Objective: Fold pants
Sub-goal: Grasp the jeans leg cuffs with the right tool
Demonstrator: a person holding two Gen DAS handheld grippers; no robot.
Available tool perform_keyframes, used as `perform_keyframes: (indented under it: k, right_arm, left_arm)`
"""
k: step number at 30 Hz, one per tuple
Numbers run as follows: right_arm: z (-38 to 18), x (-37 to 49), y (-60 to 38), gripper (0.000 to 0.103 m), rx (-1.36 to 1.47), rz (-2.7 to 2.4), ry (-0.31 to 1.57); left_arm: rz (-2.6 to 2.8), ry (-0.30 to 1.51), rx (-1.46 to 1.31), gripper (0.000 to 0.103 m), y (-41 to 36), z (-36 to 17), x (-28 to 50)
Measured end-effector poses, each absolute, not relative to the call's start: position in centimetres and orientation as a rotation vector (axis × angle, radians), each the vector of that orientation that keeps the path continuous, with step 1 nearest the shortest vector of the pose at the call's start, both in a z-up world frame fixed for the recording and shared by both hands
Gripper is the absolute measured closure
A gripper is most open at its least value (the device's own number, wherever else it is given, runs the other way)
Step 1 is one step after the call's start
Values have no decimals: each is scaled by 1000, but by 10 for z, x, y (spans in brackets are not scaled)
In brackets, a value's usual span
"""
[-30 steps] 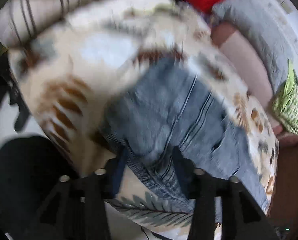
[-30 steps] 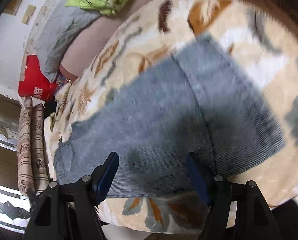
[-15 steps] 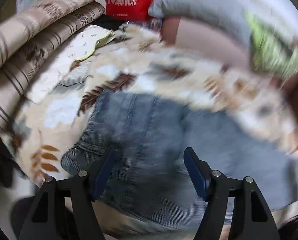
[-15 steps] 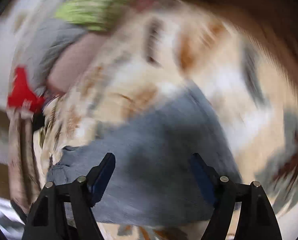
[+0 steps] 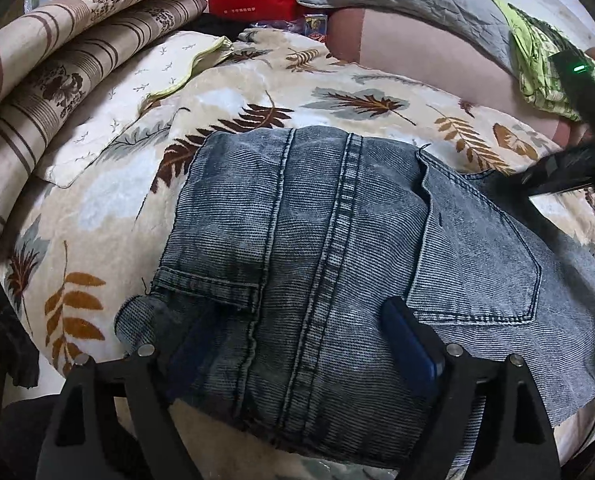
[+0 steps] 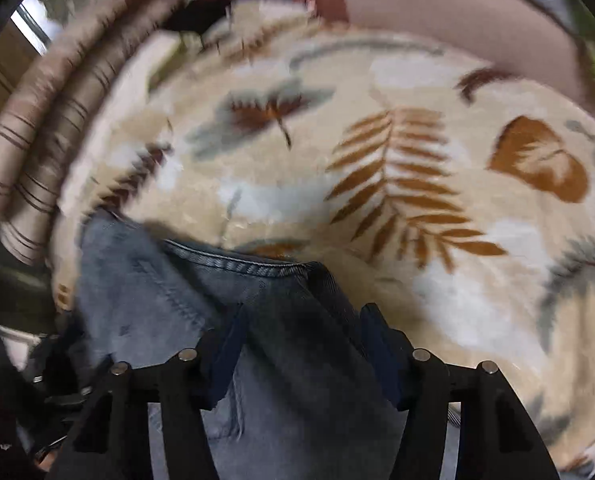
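left gripper [image 5: 301, 344]: jaws apart, just widened, over folded pants [image 5: 337, 240]. right gripper [image 6: 301, 344]: jaws just narrowed around pants; clamping cannot be told.
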State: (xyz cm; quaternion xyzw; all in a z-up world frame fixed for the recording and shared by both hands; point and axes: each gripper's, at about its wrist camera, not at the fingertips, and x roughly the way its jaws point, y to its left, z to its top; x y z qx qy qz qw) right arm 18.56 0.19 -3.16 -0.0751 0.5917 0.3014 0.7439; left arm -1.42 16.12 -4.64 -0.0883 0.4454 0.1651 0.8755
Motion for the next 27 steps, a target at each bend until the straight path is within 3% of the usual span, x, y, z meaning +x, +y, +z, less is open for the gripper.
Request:
perform_keyframes:
  k: [1, 4, 9, 16, 18, 20, 21, 24, 25, 27]
  right_arm:
    - [-40, 185, 11, 90, -215, 672, 1328]
    - [-36, 177, 23, 101, -333, 647, 1281]
    - [-49, 188, 19, 101, -344, 508, 1227]
    - [-5, 158, -40, 88, -4, 479, 1124]
    - [14, 130, -73, 74, 112, 473, 1104]
    - [21, 109, -103, 38, 221, 473, 1112]
    - [23, 91, -124, 34, 296, 468, 1111]
    - [9, 53, -192, 29, 496, 404, 1111]
    - [-9, 44, -215, 20, 562, 354, 1121]
    - [-53, 41, -249, 33, 615, 257, 1233]
  left_arm:
    - [339, 929, -186, 16, 162, -47, -13]
    - [329, 925, -189, 15, 164, -47, -15]
    - [335, 914, -173, 15, 161, -48, -15]
    - [329, 884, -181, 15, 160, -37, -22]
    - [328, 843, -169, 15, 156, -24, -25]
    - [301, 783, -147, 15, 147, -8, -29]
    - [299, 764, -131, 15, 143, -4, -30]
    - [356, 899, -47, 15, 137, -25, -15]
    - [351, 985, -51, 12, 139, -41, -7]
    - [368, 956, -95, 10, 144, -39, -9]
